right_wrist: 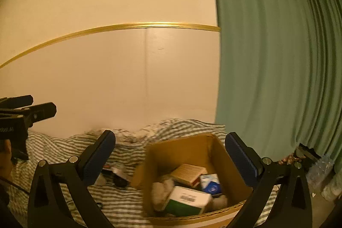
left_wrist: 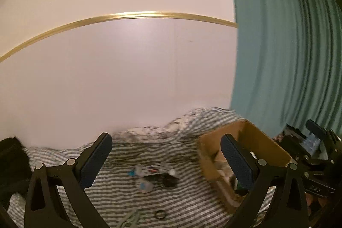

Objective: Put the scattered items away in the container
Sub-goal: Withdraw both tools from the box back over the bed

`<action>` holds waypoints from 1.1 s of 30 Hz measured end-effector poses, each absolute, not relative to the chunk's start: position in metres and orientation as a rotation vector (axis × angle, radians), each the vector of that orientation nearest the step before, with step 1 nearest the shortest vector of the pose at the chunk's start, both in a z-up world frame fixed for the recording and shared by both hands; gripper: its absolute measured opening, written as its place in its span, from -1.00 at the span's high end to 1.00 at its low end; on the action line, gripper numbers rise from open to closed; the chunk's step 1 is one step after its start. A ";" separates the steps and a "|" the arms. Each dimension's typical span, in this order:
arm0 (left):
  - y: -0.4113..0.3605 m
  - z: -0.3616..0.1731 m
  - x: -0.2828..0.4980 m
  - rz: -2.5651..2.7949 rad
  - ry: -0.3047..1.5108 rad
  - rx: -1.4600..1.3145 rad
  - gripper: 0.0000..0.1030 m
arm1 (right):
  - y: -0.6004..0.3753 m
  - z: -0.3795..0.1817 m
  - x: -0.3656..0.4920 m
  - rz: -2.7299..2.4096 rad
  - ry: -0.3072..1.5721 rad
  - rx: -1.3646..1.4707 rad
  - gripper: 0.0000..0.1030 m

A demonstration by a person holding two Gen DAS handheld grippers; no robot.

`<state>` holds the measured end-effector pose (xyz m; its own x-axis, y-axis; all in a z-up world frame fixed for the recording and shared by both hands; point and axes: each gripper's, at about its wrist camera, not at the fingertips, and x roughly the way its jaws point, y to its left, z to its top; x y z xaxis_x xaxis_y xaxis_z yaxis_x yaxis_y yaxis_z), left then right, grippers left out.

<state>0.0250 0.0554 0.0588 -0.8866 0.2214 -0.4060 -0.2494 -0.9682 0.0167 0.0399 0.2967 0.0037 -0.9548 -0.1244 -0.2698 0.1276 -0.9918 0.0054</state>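
Note:
A brown cardboard box (right_wrist: 181, 149) stands on a striped bedsheet (right_wrist: 64, 149). It holds several small cartons, among them a green-and-white one (right_wrist: 188, 200) and a blue-and-white one (right_wrist: 210, 184). My right gripper (right_wrist: 171, 155) is open and empty, raised over the box. My left gripper (left_wrist: 166, 159) is open and empty above a cluster of small scattered items (left_wrist: 154, 174) on the sheet, left of the box (left_wrist: 267, 142). A small dark ring (left_wrist: 159, 214) lies nearer. The right gripper also shows in the left wrist view (left_wrist: 314, 142).
A pale wall with a gold trim strip (left_wrist: 128, 15) stands behind the bed. A green curtain (right_wrist: 277, 57) hangs at the right. A dark object (left_wrist: 10, 159) sits at the bed's left. Clutter (right_wrist: 320, 172) lies on the floor below the curtain.

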 end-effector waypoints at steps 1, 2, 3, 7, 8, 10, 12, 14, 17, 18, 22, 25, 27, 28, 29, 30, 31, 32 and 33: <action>0.045 0.059 0.027 2.852 0.077 -0.604 -1.00 | 0.290 0.006 0.043 -2.973 0.022 0.410 -0.99; 0.036 0.059 0.028 2.866 0.060 -0.611 -1.00 | 0.284 0.008 0.046 -2.967 0.030 0.404 -0.99; 0.026 0.058 0.029 2.882 0.038 -0.624 -1.00 | 0.279 0.009 0.048 -2.965 0.041 0.398 -0.99; -0.004 0.048 0.027 2.921 -0.032 -0.671 -1.00 | 0.258 0.009 0.056 -2.952 0.097 0.367 -0.99; -0.011 0.045 0.026 2.931 -0.044 -0.692 -1.00 | 0.250 0.008 0.057 -2.941 0.110 0.357 -0.99; -0.022 0.035 0.021 2.948 -0.056 -0.739 -1.00 | 0.242 0.005 0.059 -2.926 0.123 0.348 -0.99; -0.032 0.024 0.017 2.980 -0.061 -0.789 -1.00 | 0.229 -0.001 0.057 -2.890 0.144 0.357 -0.99; -0.038 0.011 0.012 3.008 -0.041 -0.830 -1.00 | 0.219 -0.006 0.057 -2.859 0.164 0.370 -0.99; -0.038 -0.008 0.007 3.029 0.077 -0.839 -1.00 | 0.204 -0.021 0.054 -2.818 0.205 0.383 -0.99; -0.037 -0.013 0.005 3.027 0.119 -0.844 -1.00 | 0.199 -0.025 0.052 -2.808 0.220 0.390 -0.99; -0.039 -0.043 -0.004 2.999 0.204 -0.915 -1.00 | 0.184 -0.046 0.040 -2.759 0.262 0.428 -0.99; -0.044 -0.064 -0.016 2.982 0.199 -0.999 -1.00 | 0.174 -0.066 0.026 -2.719 0.270 0.494 -0.99; -0.049 -0.080 -0.025 2.973 0.191 -1.051 -1.00 | 0.169 -0.078 0.016 -2.700 0.273 0.541 -0.99; -0.050 -0.086 -0.027 2.971 0.190 -1.062 -1.00 | 0.168 -0.085 0.011 -2.688 0.274 0.566 -0.99; -0.052 -0.094 -0.030 2.967 0.193 -1.076 -1.00 | 0.165 -0.093 0.005 -2.676 0.274 0.593 -0.99; -0.054 -0.103 -0.033 2.951 0.193 -1.094 -1.00 | 0.163 -0.099 0.001 -2.665 0.276 0.614 -0.99; -0.054 -0.108 -0.035 2.938 0.192 -1.106 -1.00 | 0.161 -0.104 -0.003 -2.659 0.279 0.628 -0.99; -0.055 -0.117 -0.038 2.922 0.191 -1.121 -1.00 | 0.158 -0.112 -0.008 -2.647 0.287 0.651 -0.99; -0.055 -0.123 -0.040 2.914 0.197 -1.134 -1.00 | 0.155 -0.119 -0.012 -2.638 0.295 0.667 -0.99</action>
<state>-0.0403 -0.0552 -0.1234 -0.7381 -0.0372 -0.6737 -0.0537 -0.9921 0.1137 -0.0125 0.1546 -0.1191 -0.8054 -0.3290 -0.4931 0.4296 -0.8971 -0.1032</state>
